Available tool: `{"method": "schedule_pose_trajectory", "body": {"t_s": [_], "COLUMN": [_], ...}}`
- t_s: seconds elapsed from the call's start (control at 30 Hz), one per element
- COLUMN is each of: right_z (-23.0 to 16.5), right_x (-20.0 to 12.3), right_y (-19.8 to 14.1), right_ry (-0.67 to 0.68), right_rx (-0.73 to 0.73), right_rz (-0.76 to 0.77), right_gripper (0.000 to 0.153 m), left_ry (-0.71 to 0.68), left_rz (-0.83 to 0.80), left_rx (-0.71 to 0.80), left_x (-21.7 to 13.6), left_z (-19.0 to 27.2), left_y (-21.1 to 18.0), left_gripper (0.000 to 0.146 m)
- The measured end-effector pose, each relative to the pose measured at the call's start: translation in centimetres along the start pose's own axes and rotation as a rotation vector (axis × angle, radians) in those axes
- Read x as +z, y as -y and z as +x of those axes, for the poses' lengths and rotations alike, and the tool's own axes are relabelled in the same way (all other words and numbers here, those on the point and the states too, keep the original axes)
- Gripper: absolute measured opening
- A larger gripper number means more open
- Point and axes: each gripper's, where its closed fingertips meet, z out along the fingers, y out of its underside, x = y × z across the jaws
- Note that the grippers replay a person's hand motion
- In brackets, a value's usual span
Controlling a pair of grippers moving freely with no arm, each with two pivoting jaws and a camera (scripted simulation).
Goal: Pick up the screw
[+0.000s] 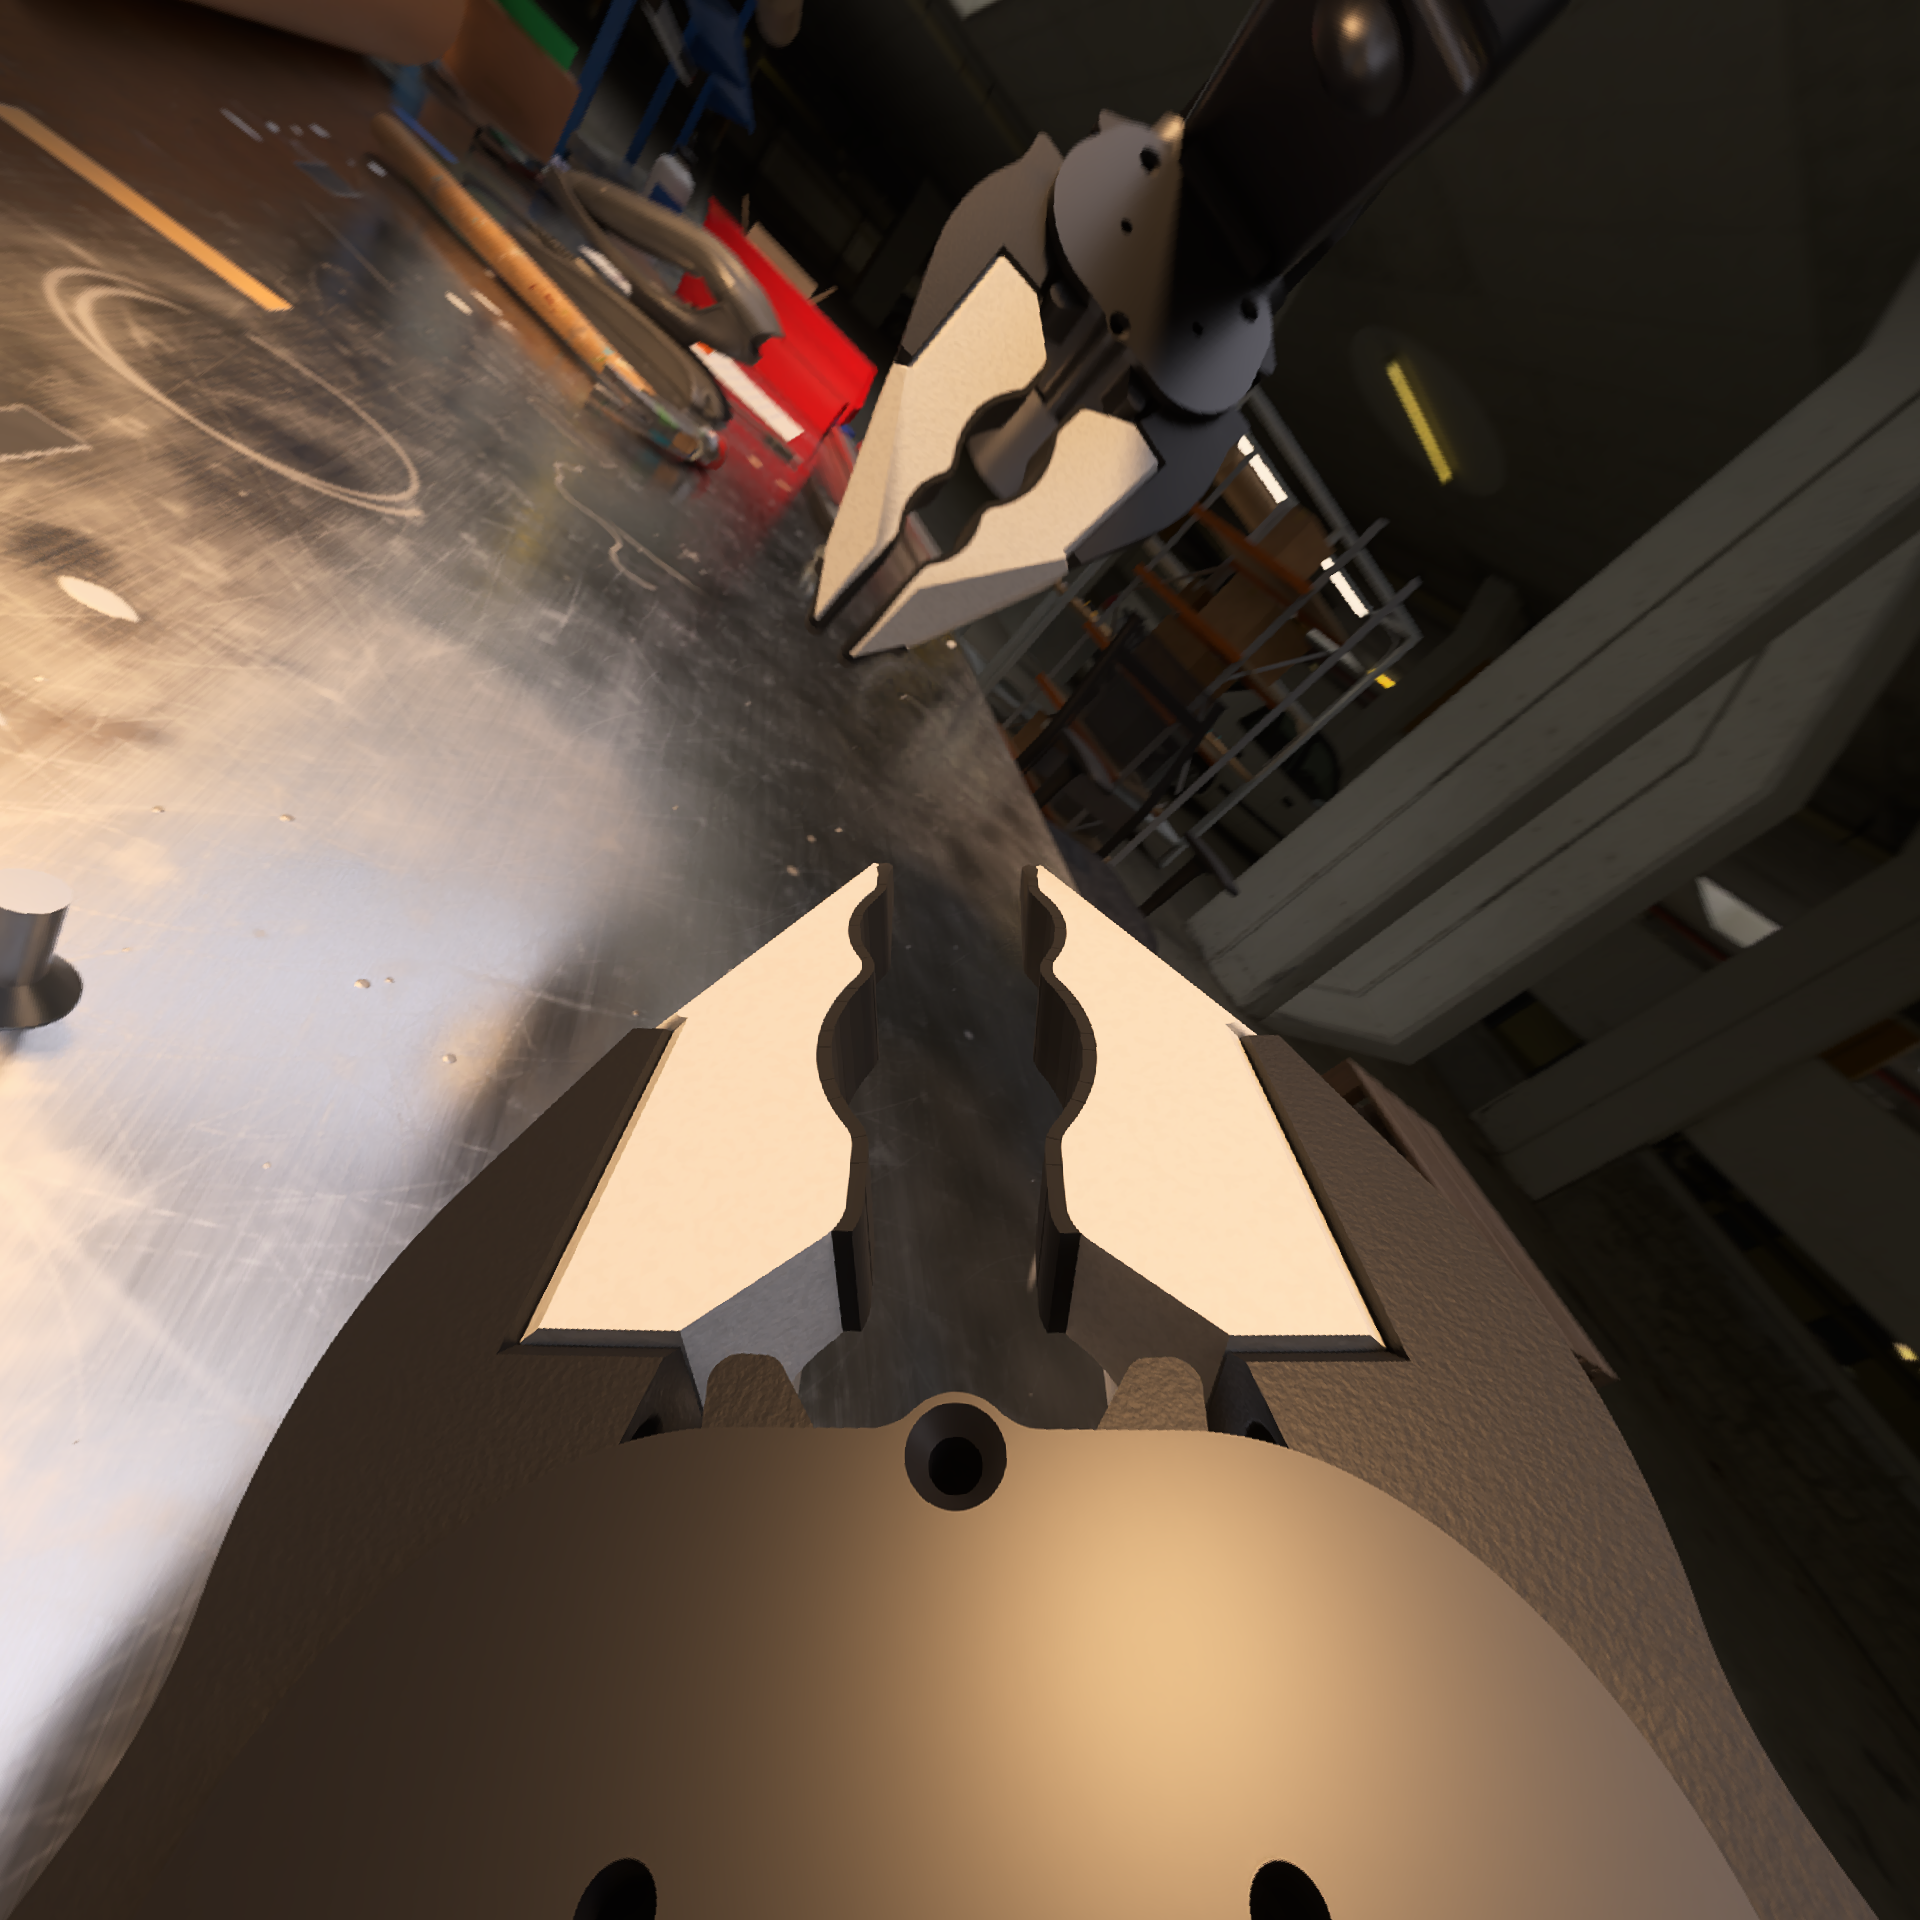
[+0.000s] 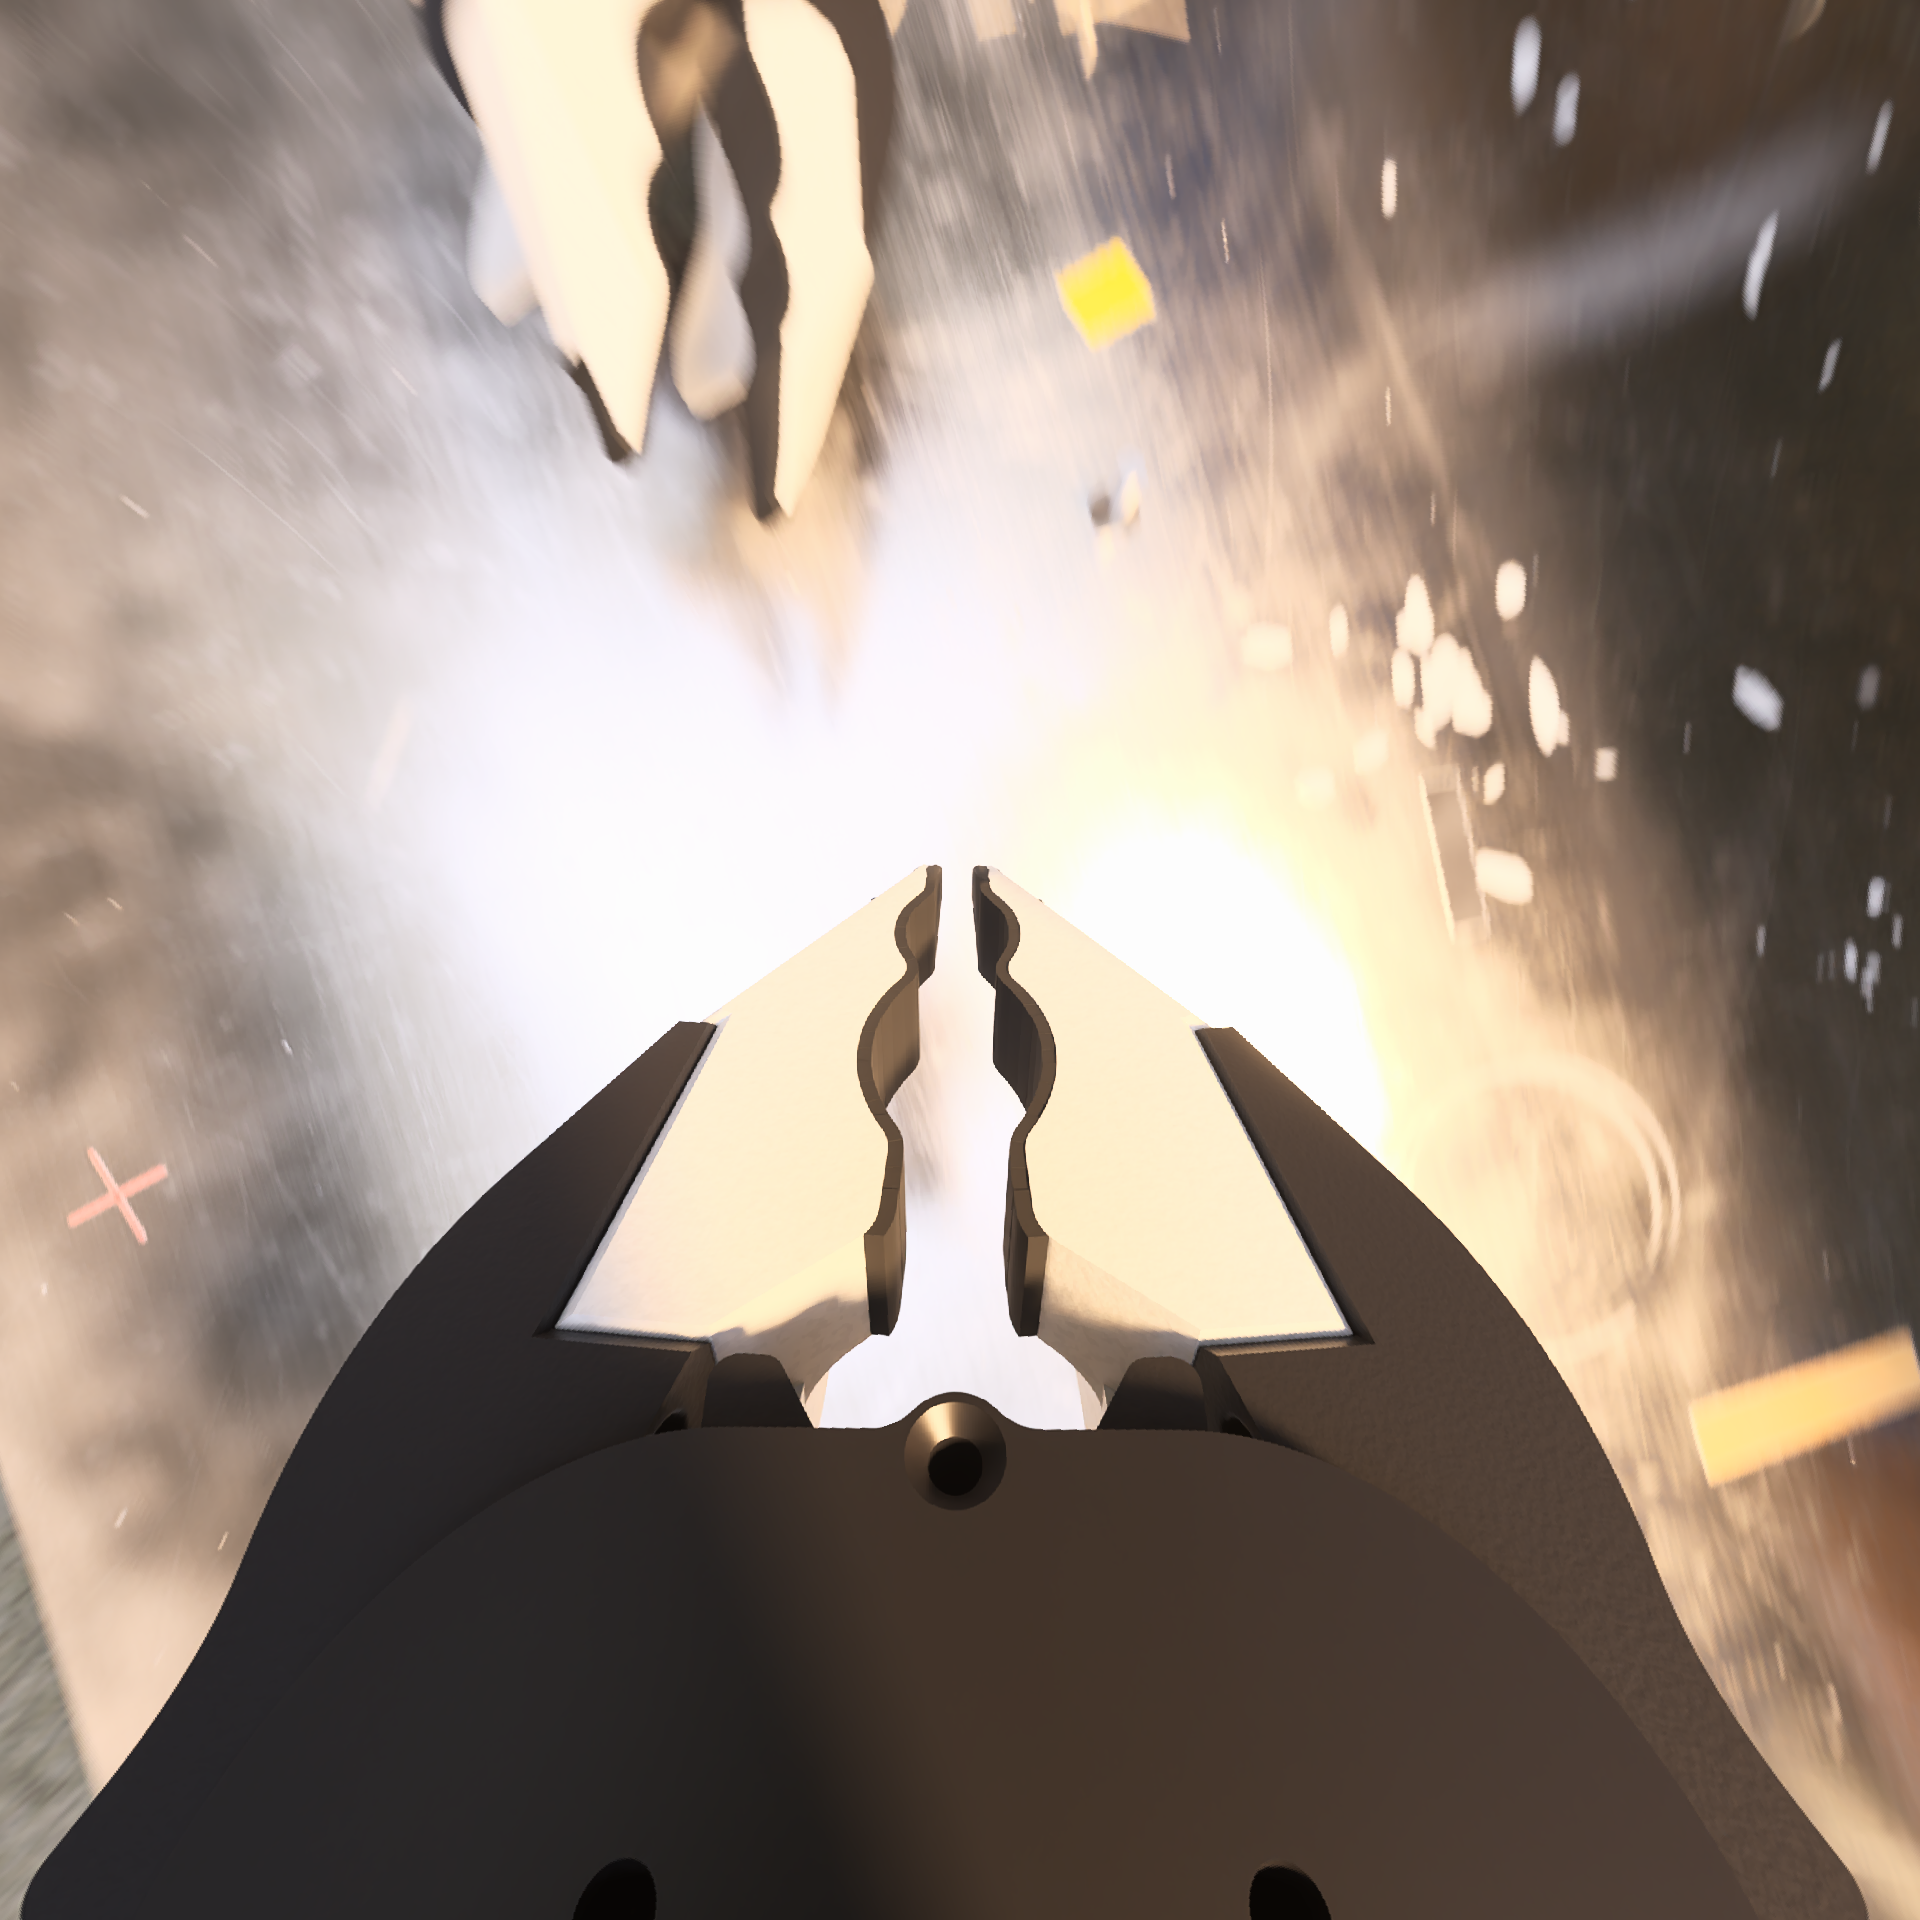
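Note:
The screw [image 1: 31, 951] is dark metal and stands head down on the scratched metal table [image 1: 312, 1039], at the far left edge of the left wrist view, partly cut off. My left gripper [image 1: 956, 873] is open and empty, low over the table and well right of the screw. My right gripper [image 2: 954, 871] has its jaws almost together with nothing between them. It hangs above the table's far edge in the left wrist view [image 1: 868, 623]. The left gripper shows blurred at the top of the right wrist view [image 2: 707, 457]. A small blurred grey piece [image 2: 1114, 499] lies beside it; I cannot tell what it is.
Hand tools with a wooden handle [image 1: 499, 239] and a red box [image 1: 800, 312] lie at the table's far end. The table edge [image 1: 997, 727] drops off to the right, with metal railings [image 1: 1226, 727] beyond. A yellow scrap [image 2: 1107, 291], an orange strip [image 2: 1808, 1403] and a red cross mark [image 2: 116, 1195] are on the surface.

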Motion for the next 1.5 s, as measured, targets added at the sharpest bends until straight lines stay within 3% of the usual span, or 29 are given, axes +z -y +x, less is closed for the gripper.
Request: {"method": "schedule_pose_trajectory", "body": {"t_s": [0.17, 0.47, 1.27, 1.5], "right_z": [0.6, -0.2, -0.7, -0.6], "right_x": [-0.2, 1.8, 2.6, 2.5], "right_y": [-5.5, -6.8, -7.1, -7.2], "right_ry": [-0.013, 0.061, 0.096, 0.103], "right_rx": [0.049, -0.03, -0.054, 0.037], "right_rz": [-0.324, -0.563, -0.62, -0.614], "right_gripper": [0.005, 0.005, 0.005, 0.005], "left_ry": [0.07, 0.099, 0.09, 0.092], "left_rz": [-0.027, -0.011, -0.045, -0.05], "left_rx": [0.029, 0.017, 0.028, 0.034], "left_x": [0.3, 0.2, 0.5, 0.5], "left_z": [-0.6, -1.1, -1.0, -1.0], "left_y": [-0.4, -0.3, -0.8, -0.8], "left_gripper": [0.024, 0.024, 0.024, 0.024]}}
